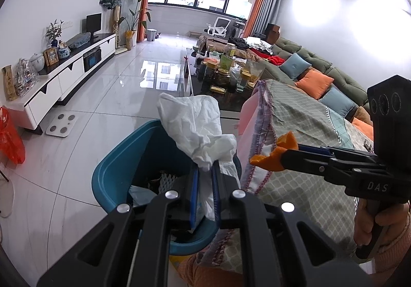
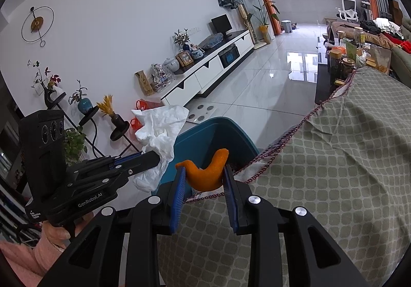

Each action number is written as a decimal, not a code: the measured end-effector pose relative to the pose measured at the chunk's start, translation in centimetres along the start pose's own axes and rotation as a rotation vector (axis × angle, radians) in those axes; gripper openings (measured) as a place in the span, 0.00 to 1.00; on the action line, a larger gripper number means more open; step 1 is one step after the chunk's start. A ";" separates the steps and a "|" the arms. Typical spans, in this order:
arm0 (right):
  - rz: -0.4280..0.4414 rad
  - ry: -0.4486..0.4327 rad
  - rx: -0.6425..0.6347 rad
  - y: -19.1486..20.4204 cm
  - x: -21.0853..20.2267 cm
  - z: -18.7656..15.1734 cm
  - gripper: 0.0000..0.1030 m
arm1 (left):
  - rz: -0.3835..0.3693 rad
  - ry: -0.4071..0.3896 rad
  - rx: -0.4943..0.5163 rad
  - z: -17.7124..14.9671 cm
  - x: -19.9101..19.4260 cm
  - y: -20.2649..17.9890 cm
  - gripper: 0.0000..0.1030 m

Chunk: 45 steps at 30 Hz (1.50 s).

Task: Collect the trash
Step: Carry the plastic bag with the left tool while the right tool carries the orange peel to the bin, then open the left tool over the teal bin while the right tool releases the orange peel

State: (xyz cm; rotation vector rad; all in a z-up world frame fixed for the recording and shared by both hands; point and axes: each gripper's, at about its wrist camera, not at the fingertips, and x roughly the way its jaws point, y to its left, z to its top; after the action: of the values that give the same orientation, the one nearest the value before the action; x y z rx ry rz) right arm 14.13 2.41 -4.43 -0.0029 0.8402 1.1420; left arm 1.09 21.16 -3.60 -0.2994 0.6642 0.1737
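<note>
Looking along the left claw (image 1: 205, 168), we see it clamped on a crumpled white tissue (image 1: 197, 127) above the blue bin (image 1: 115, 168), which already holds what may be foam netting. Only the right wrist view shows the right claw (image 2: 204, 174) pinching an orange peel (image 2: 205, 171) at the bin's rim, beside the patterned cloth (image 2: 334, 171)

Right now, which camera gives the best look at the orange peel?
The right wrist view: the orange peel sits centred between the right gripper pads, its curve fully visible. The left wrist view shows the peel only side-on, partly hidden by the gripper's finger.
</note>
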 end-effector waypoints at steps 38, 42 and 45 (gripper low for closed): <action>-0.055 0.114 -0.025 1.9 6.0 1.5 0.30 | 0.032 0.093 -0.066 -0.3 3.9 2.0 0.12; -0.061 0.125 -0.025 2.0 6.6 1.6 0.31 | 0.037 0.107 -0.073 -0.4 4.5 2.3 0.13; -0.056 0.135 -0.018 1.9 7.1 1.6 0.32 | 0.037 0.116 -0.078 -0.4 4.9 2.5 0.17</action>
State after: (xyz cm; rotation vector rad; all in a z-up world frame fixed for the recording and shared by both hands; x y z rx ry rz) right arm 14.59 9.56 -6.67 -0.1188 0.9440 1.1057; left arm 3.99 23.74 -7.49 -0.3746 0.7794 0.2190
